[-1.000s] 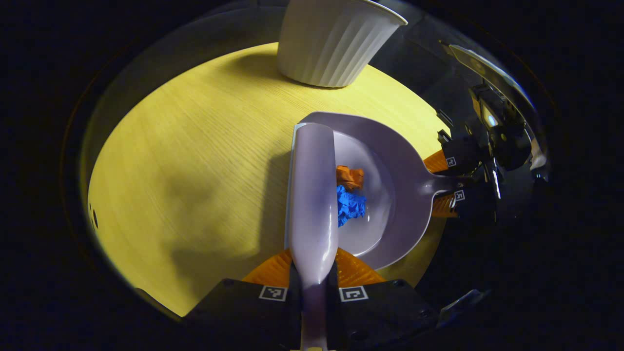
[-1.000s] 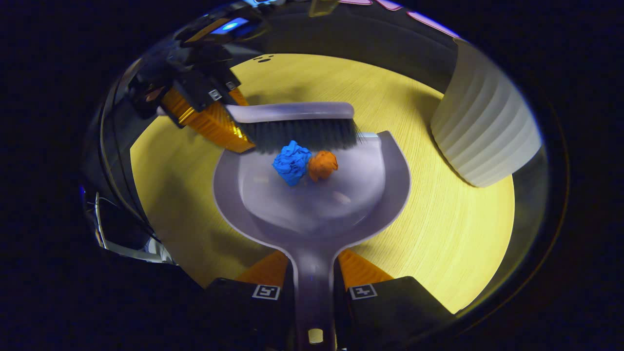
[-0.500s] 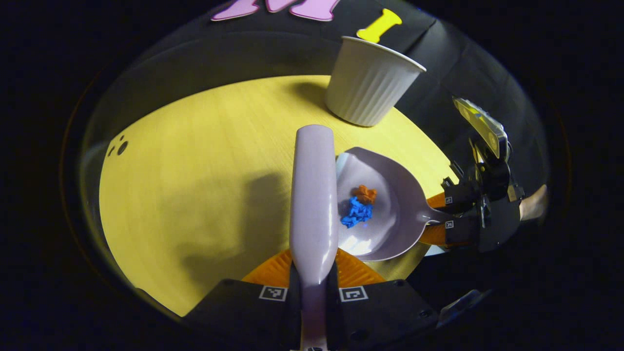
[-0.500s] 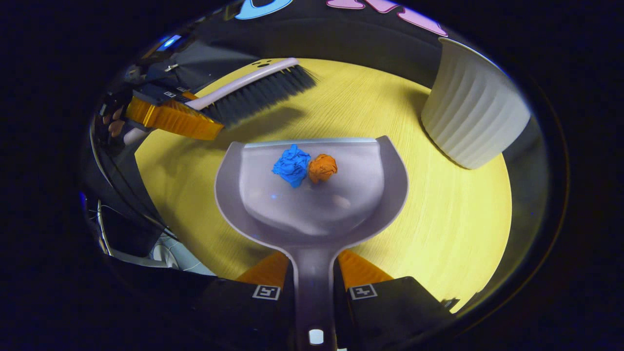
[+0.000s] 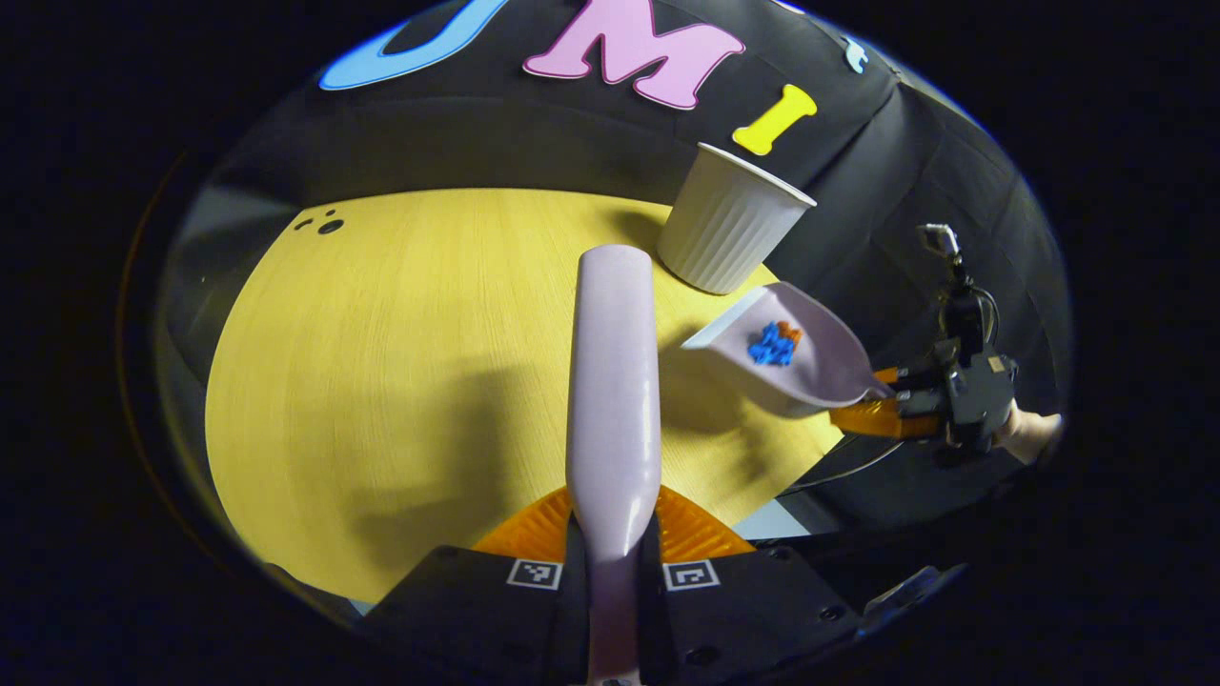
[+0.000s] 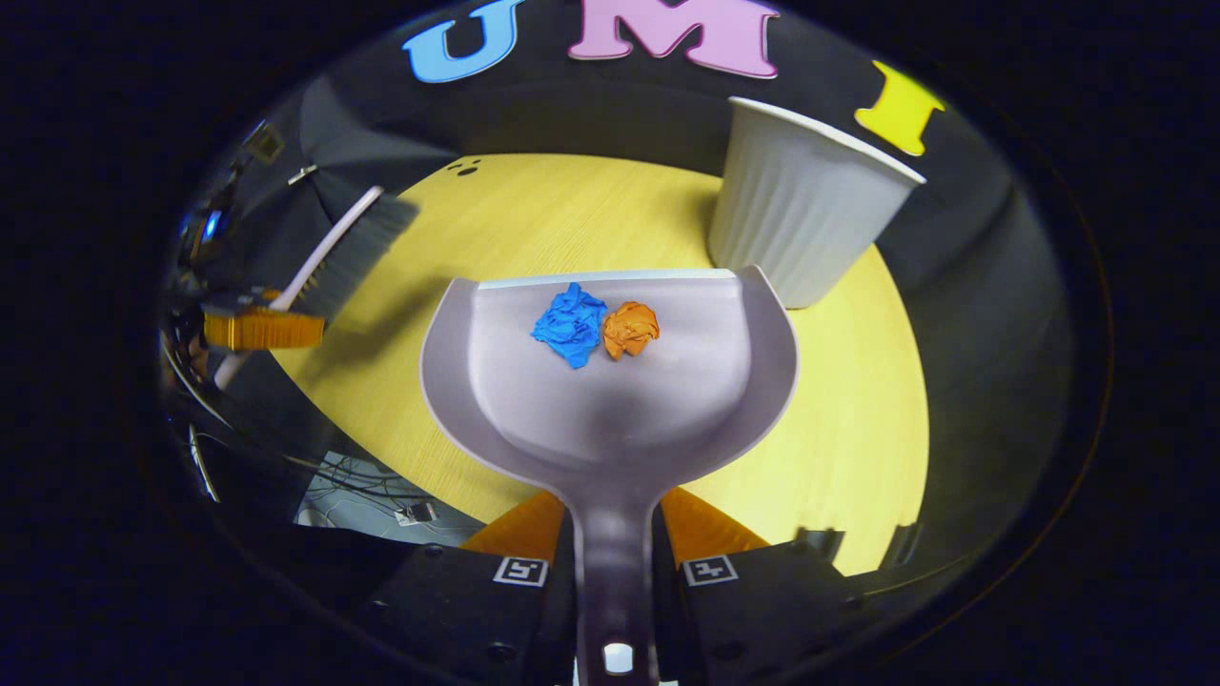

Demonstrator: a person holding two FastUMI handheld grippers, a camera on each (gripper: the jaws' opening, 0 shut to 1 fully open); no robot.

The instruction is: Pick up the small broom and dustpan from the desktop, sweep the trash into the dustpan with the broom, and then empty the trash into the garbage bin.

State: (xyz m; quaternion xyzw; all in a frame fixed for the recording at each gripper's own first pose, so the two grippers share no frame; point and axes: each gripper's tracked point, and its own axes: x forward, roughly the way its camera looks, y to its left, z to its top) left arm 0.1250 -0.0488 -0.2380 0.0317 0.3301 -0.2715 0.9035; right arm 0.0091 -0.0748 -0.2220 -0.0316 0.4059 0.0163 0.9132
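Left tool (image 5: 613,572): clenched on the broom's handle, which runs up between its two fingers toward 12 o'clock in the left gripper view.
Broom (image 5: 615,381): held above the surface (image 5: 400,343); in the right gripper view its bristle head (image 6: 353,252) slants at 10 o'clock, well apart from the dustpan.
Right tool (image 6: 615,572): clenched on the dustpan's handle, which passes straight between both fingers at 6 o'clock in the right gripper view.
Dustpan (image 6: 610,400): lifted clear of the surface, its open lip pointing to 12 o'clock from the right tool; in the left gripper view it hangs at 3 o'clock, tilted, with a shadow beneath it.
Dustpan contents: a blue paper wad (image 6: 570,324) and an orange paper wad (image 6: 631,329), touching side by side near the front lip.
Garbage bin (image 6: 801,205): white, ribbed, upright on the surface at 1 o'clock from the dustpan, just beyond its lip; its inside cannot be seen.
Person's hand (image 5: 1034,431): partly seen behind the right tool in the left gripper view.
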